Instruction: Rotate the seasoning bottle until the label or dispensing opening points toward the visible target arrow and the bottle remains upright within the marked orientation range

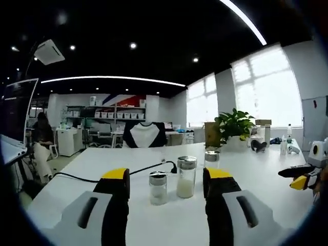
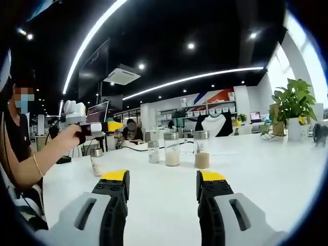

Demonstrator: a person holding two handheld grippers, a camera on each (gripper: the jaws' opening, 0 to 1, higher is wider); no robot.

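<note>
On the white table (image 1: pixel 92 169) stand glass seasoning bottles with metal caps: a short one (image 1: pixel 158 188), a taller one (image 1: pixel 186 177) holding white powder, and a third (image 1: pixel 211 156) just behind my right jaw tip. My left gripper (image 1: pixel 166 179) is open, short of the bottles, with nothing between its yellow-tipped jaws. In the right gripper view the bottles stand in a row further off: a small one (image 2: pixel 96 161), another (image 2: pixel 153 151), one with pale powder (image 2: pixel 172 149) and one with brownish powder (image 2: pixel 201 149). My right gripper (image 2: pixel 162 180) is open and holds nothing.
A black cable (image 1: pixel 128 171) runs across the table behind the bottles. A potted plant (image 1: pixel 233 125) stands at the far edge. The right gripper (image 1: pixel 302 174) enters the left gripper view at the right. A person's hand (image 2: pixel 66 137) holds the left gripper (image 2: pixel 97 127) at the left.
</note>
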